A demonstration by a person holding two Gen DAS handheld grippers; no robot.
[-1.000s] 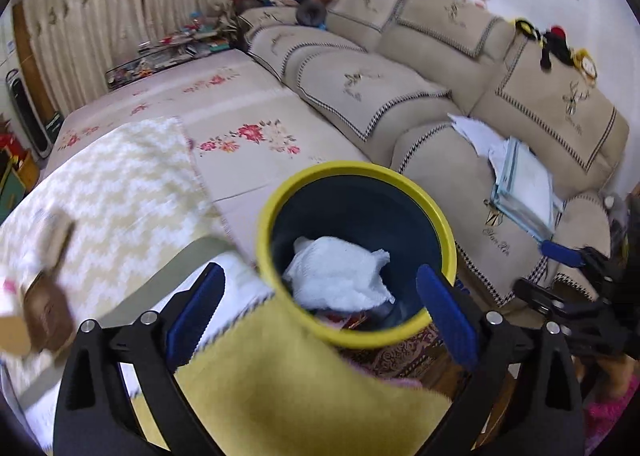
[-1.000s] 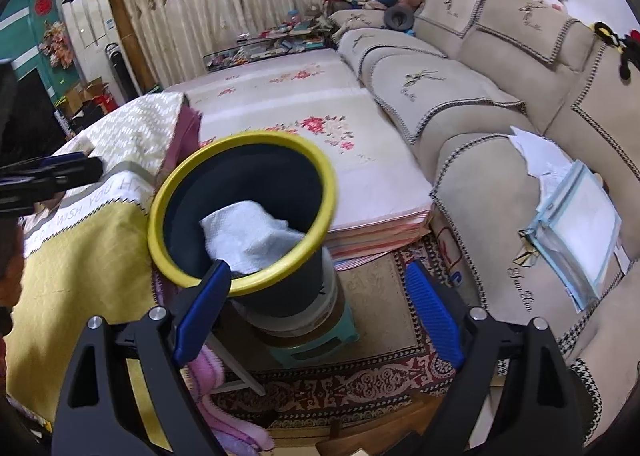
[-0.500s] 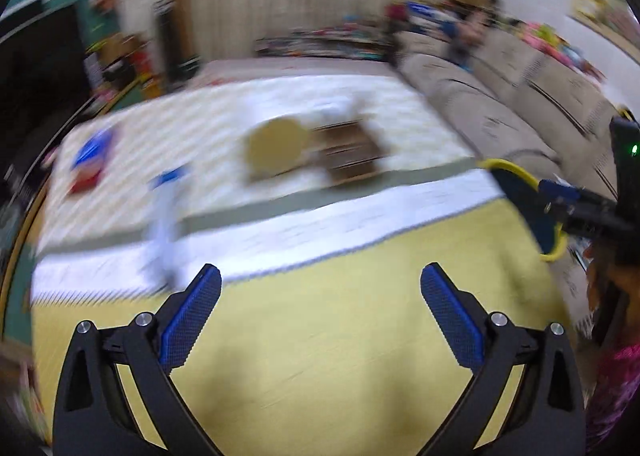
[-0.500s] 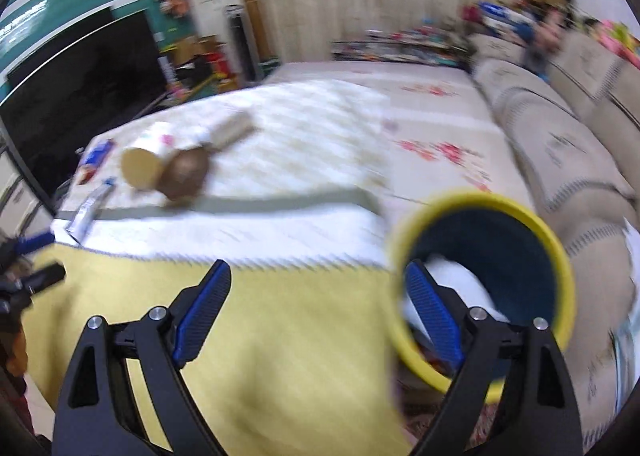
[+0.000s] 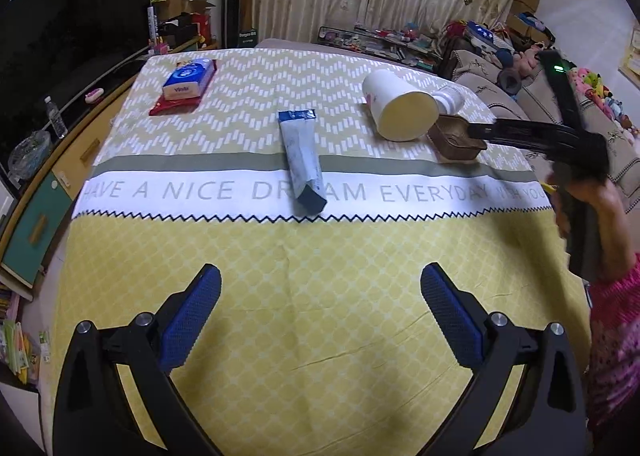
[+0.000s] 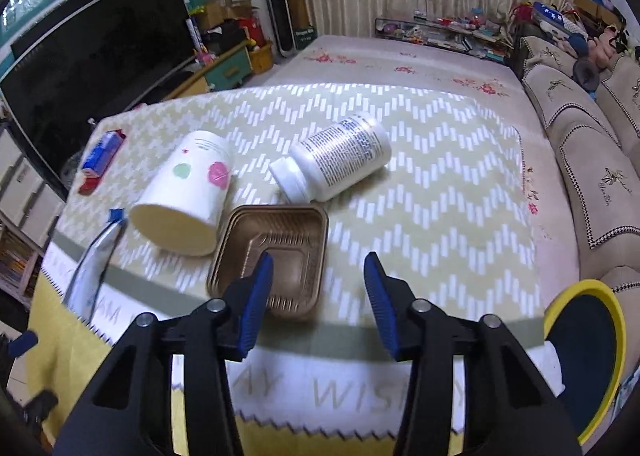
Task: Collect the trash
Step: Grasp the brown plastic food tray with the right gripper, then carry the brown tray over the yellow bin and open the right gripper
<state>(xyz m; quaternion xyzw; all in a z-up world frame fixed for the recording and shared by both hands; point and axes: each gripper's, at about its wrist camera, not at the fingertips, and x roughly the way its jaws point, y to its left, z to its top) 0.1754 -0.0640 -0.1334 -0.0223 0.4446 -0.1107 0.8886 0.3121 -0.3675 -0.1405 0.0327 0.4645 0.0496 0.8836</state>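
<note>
Presently the right gripper (image 6: 318, 284) has just been closing its fingers to a narrower gap; its left finger (image 6: 256, 288) sits inside the brown plastic tray (image 6: 280, 240) and the right one just outside the tray's right wall, so that wall stands between them, not visibly pinched yet. The tray lies on the cloth-covered surface (image 5: 320, 296), touching the tipped paper cup (image 6: 188, 200) on its left, with a white pill bottle (image 6: 336, 160) lying just beyond. The left gripper (image 5: 320, 312) hangs over bare yellow cloth, fingers wide and empty. A flattened tube (image 5: 302, 160) lies ahead of it, long axis running near to far. In my judgement, the right hand is the nearer to the tray. The yellow-rimmed bin (image 6: 588, 356) stands at the near right.
</note>
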